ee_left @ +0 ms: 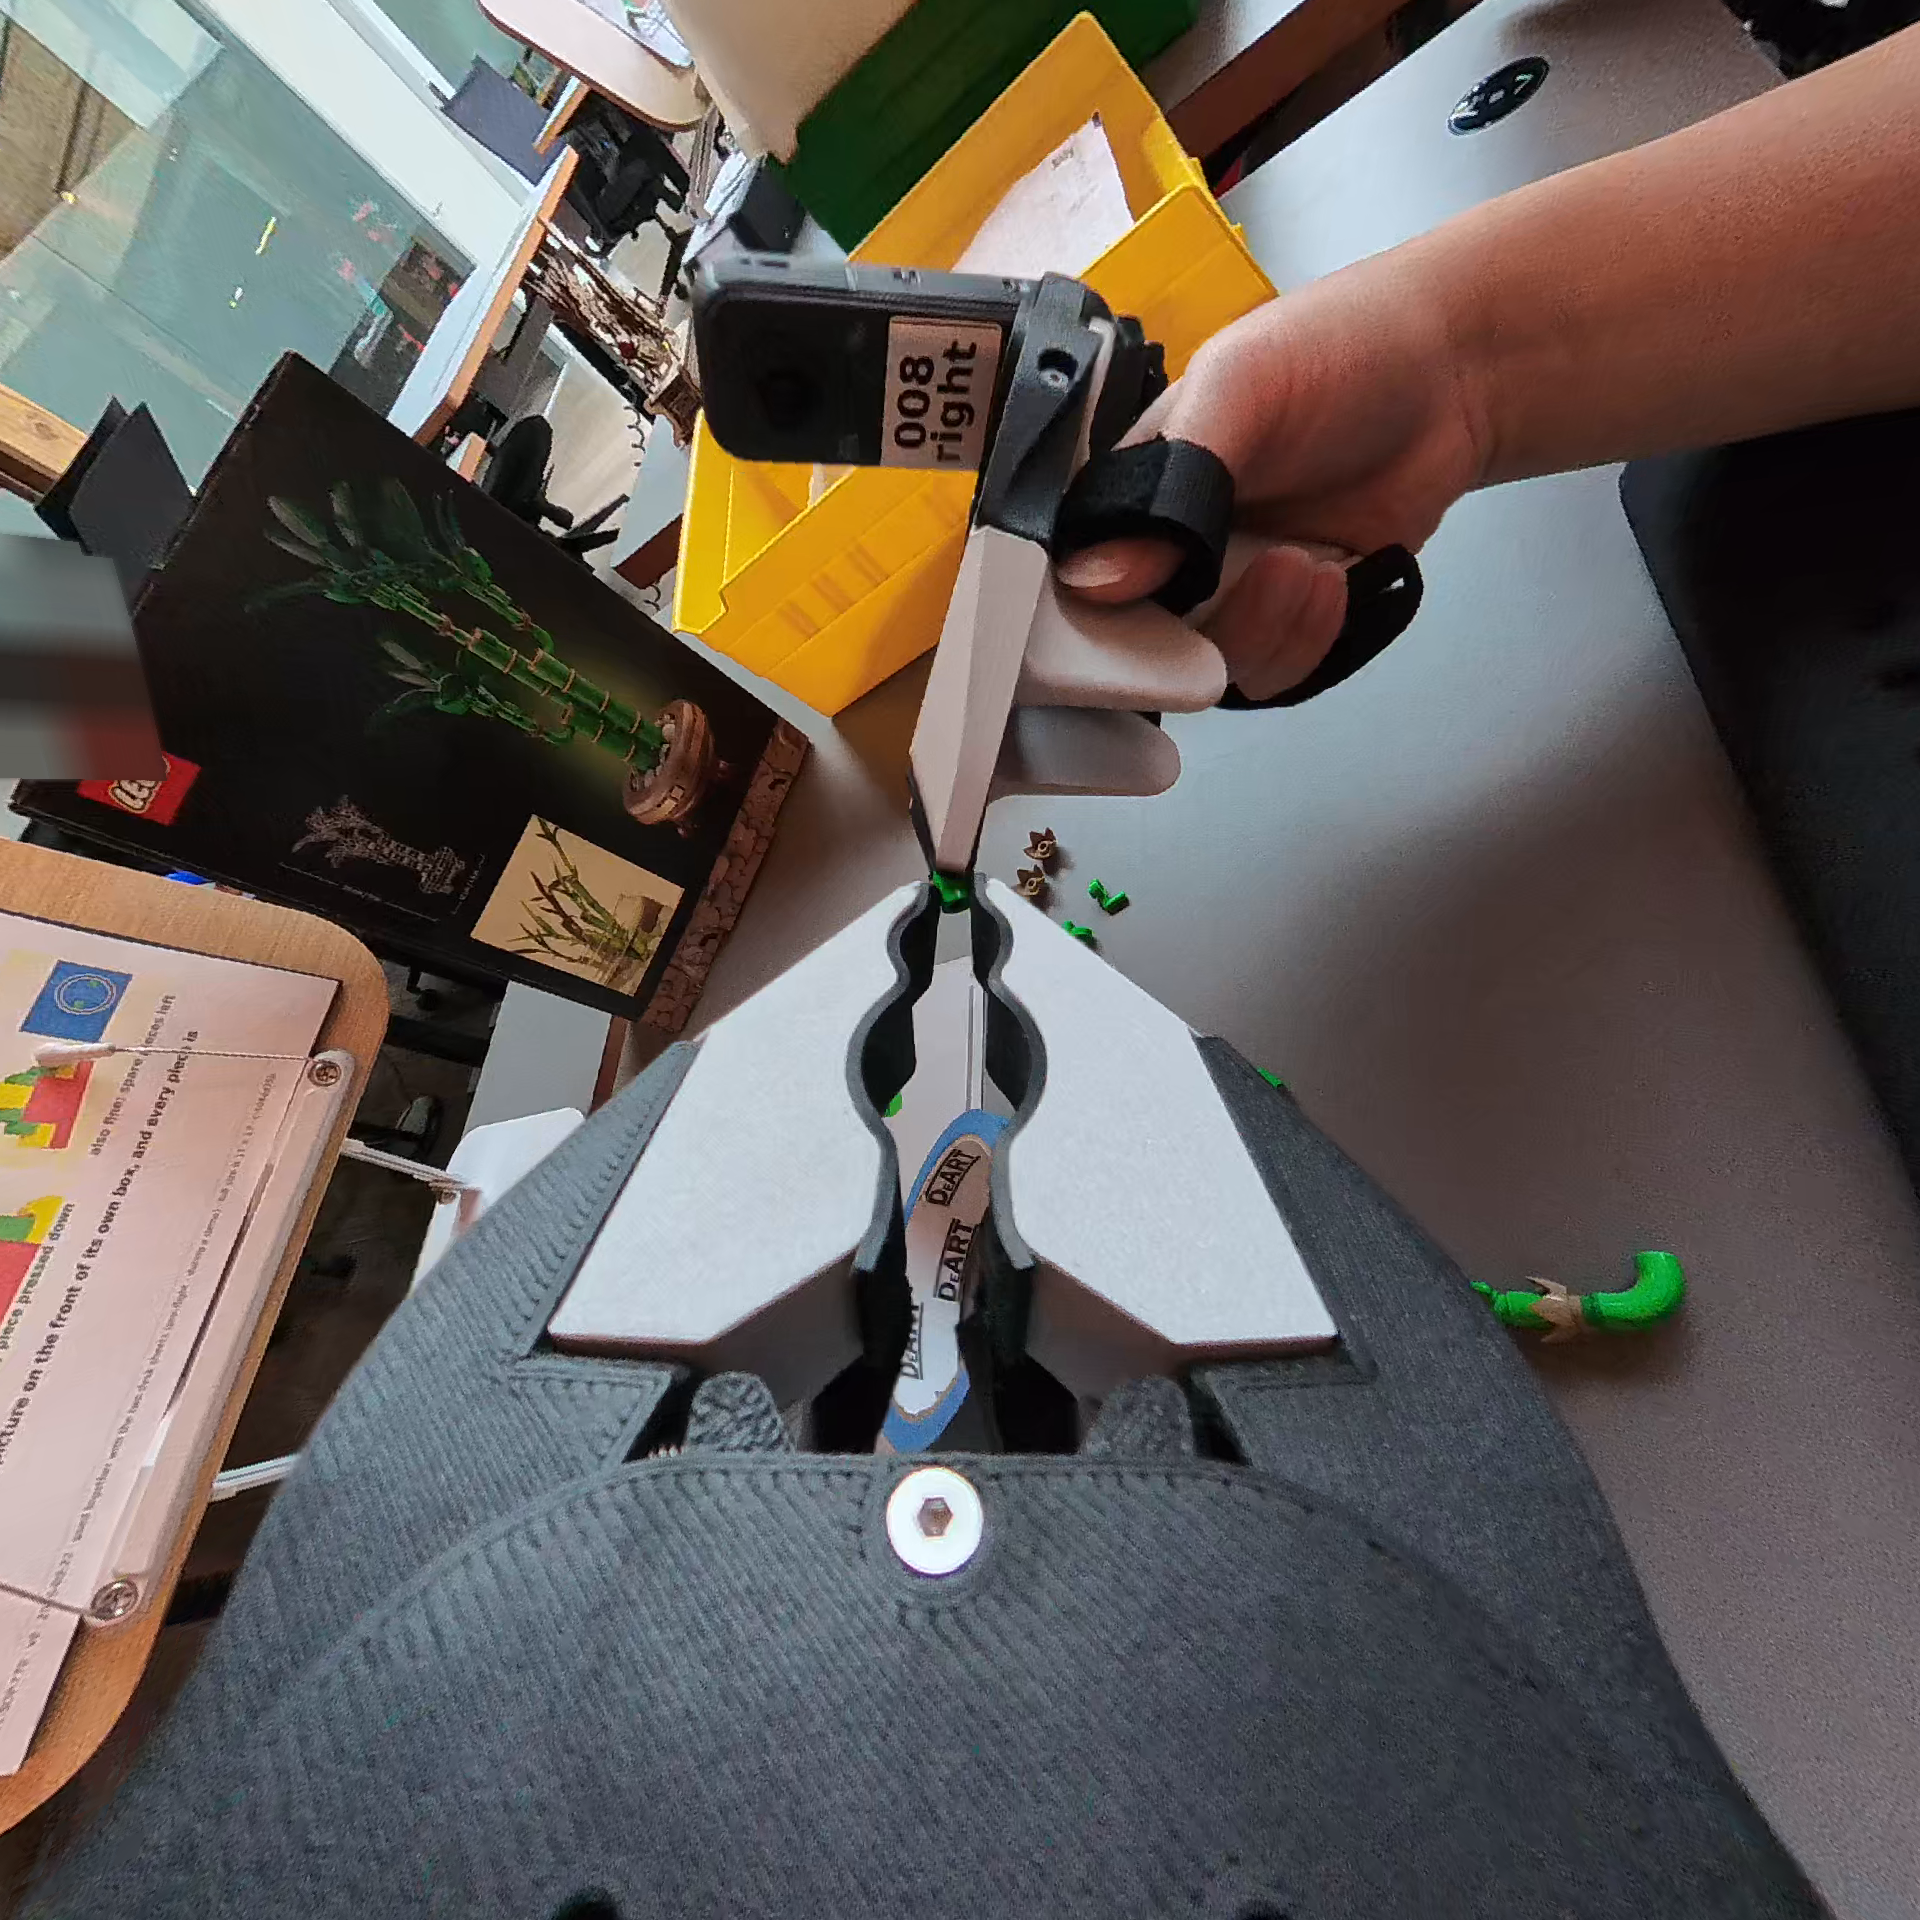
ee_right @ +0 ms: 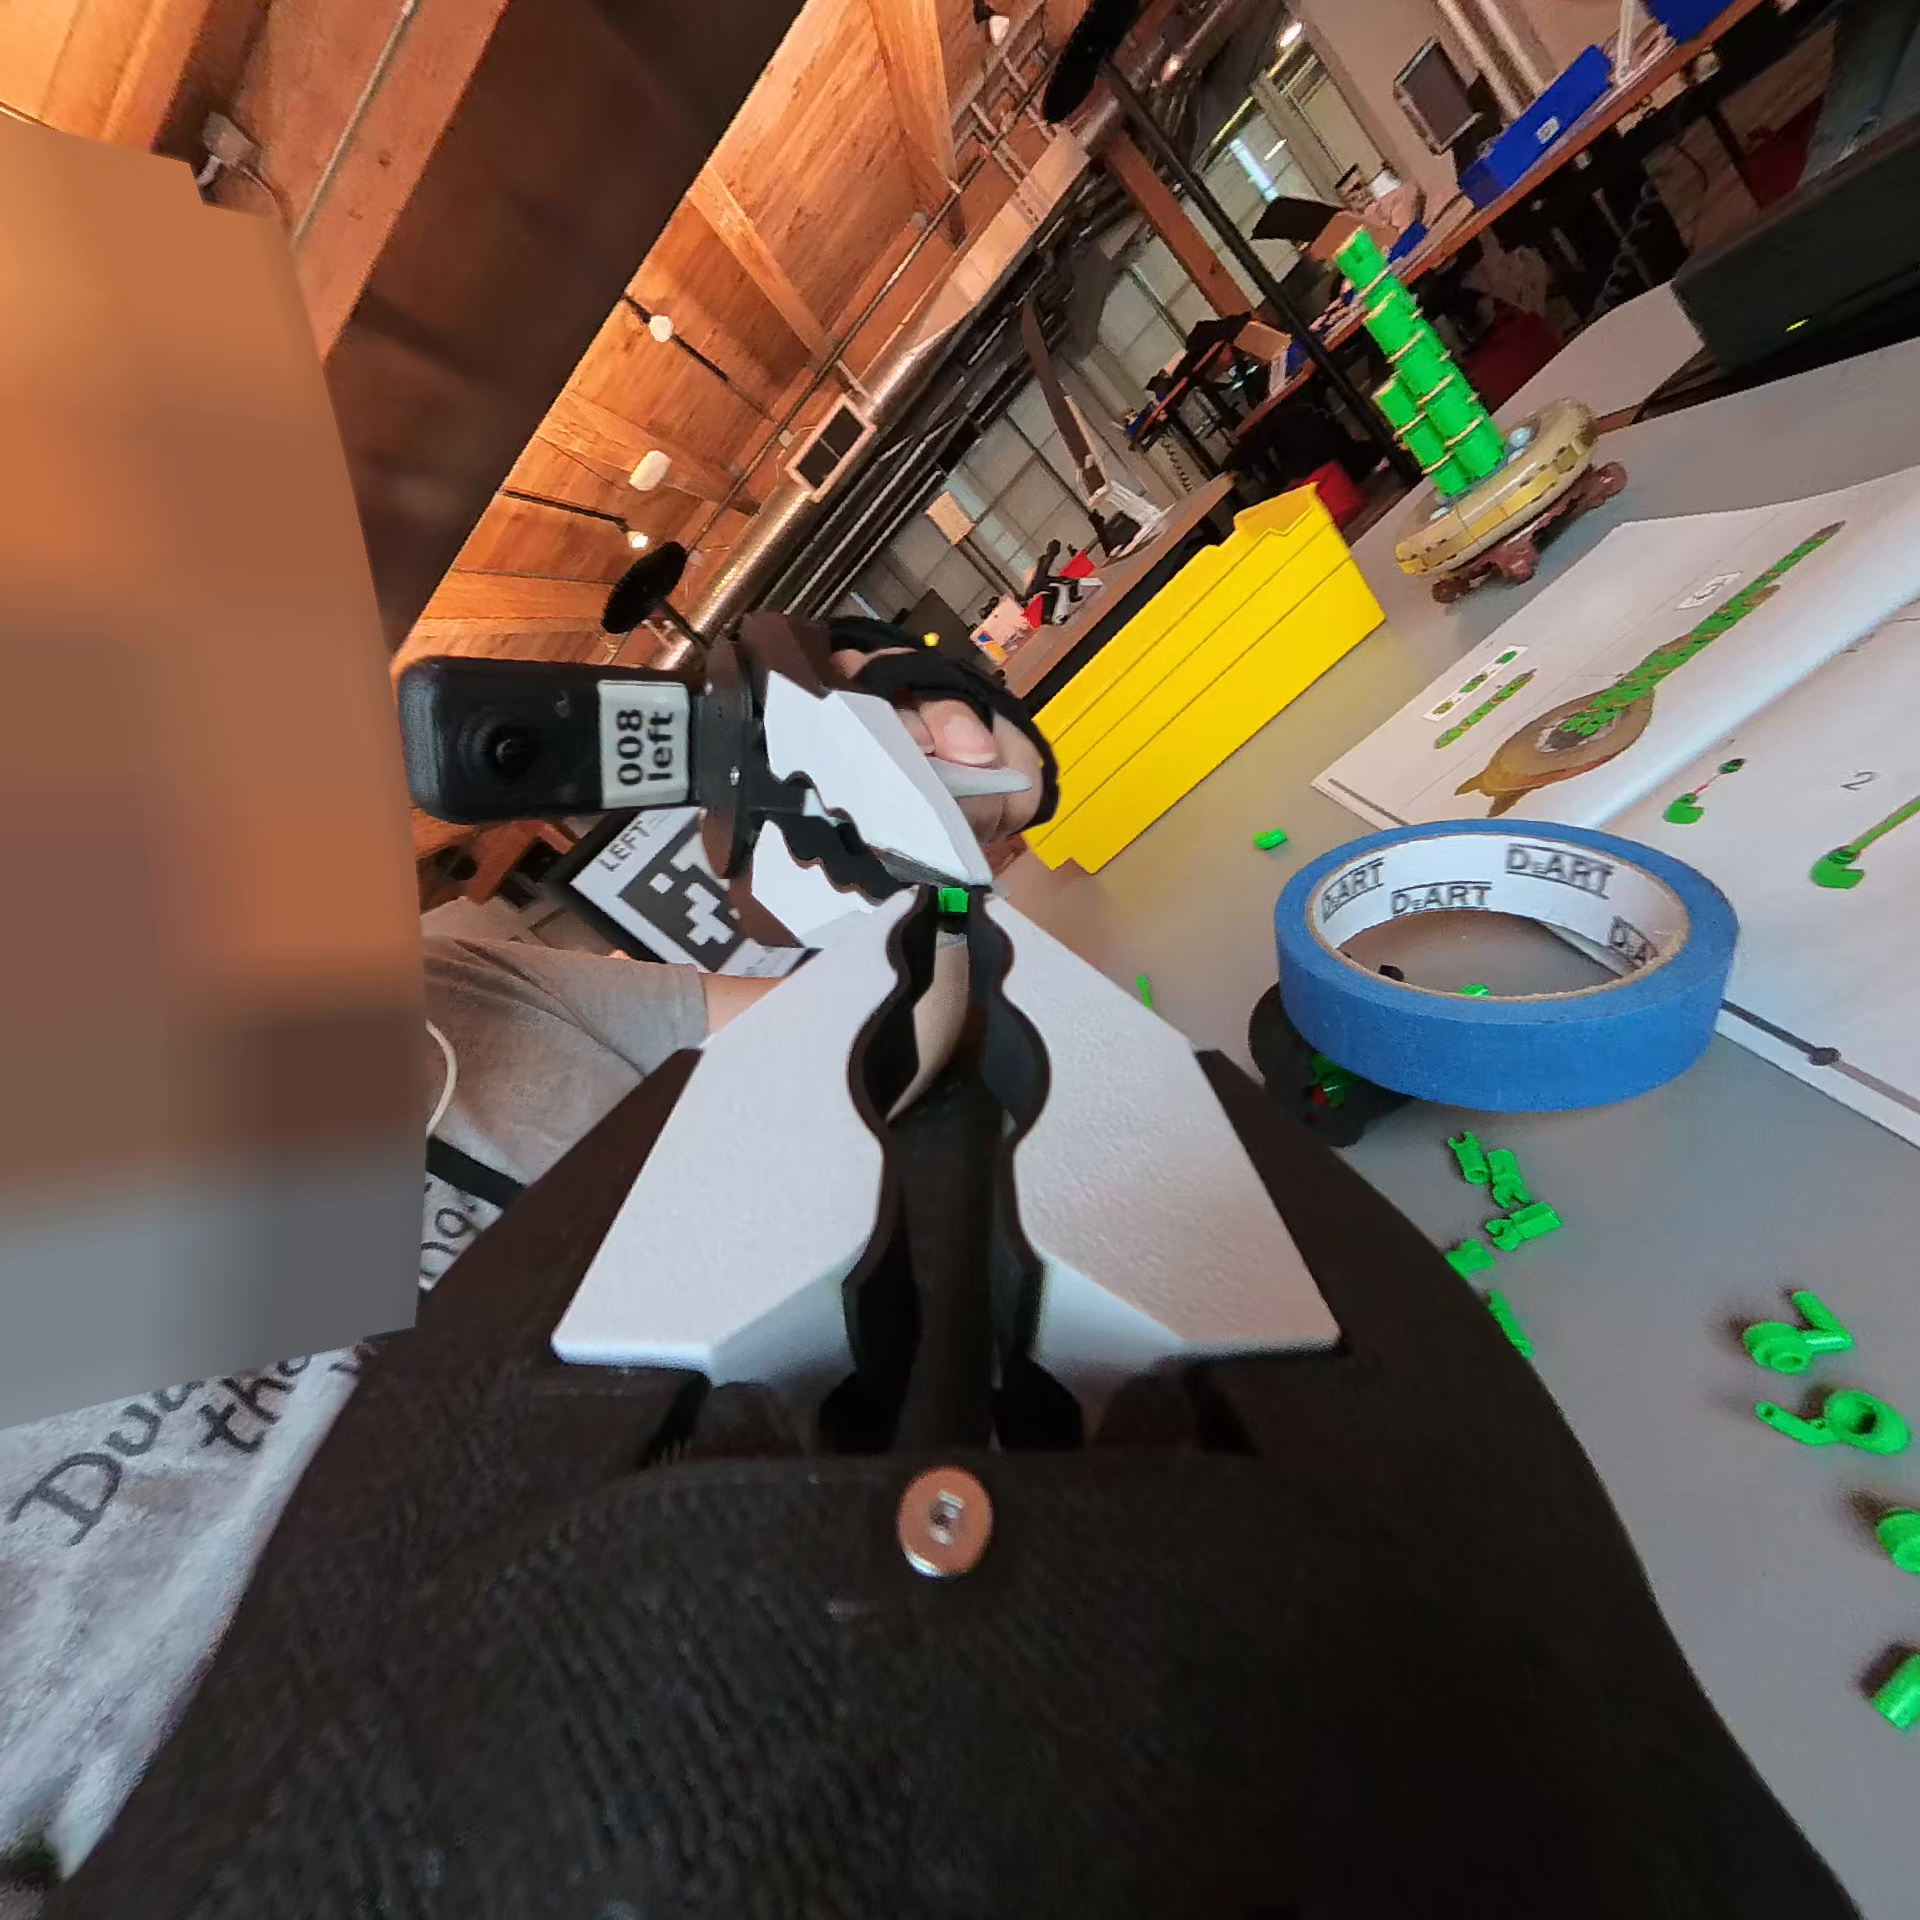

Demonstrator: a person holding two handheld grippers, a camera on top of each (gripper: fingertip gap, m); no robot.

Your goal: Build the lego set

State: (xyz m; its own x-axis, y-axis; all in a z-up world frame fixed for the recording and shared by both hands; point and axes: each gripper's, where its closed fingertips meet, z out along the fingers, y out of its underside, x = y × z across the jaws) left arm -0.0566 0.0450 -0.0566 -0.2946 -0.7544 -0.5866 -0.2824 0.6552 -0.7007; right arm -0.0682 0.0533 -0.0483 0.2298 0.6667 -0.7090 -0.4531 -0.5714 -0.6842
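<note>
I hold both grippers tip to tip at frame centre. The left gripper [ee_left: 951, 902] is clamped on a small bright-green plastic Lego piece [ee_left: 950, 891]; the right gripper [ee_right: 951, 906] pinches the same piece [ee_right: 952, 900] from the opposite side. Its long axis is too small to tell.

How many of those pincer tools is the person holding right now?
2. The left gripper fills the foreground of the left wrist view, and the right gripper fills the foreground of the right wrist view. Their tips meet above the grey table, both pinching a small green piece.
</note>
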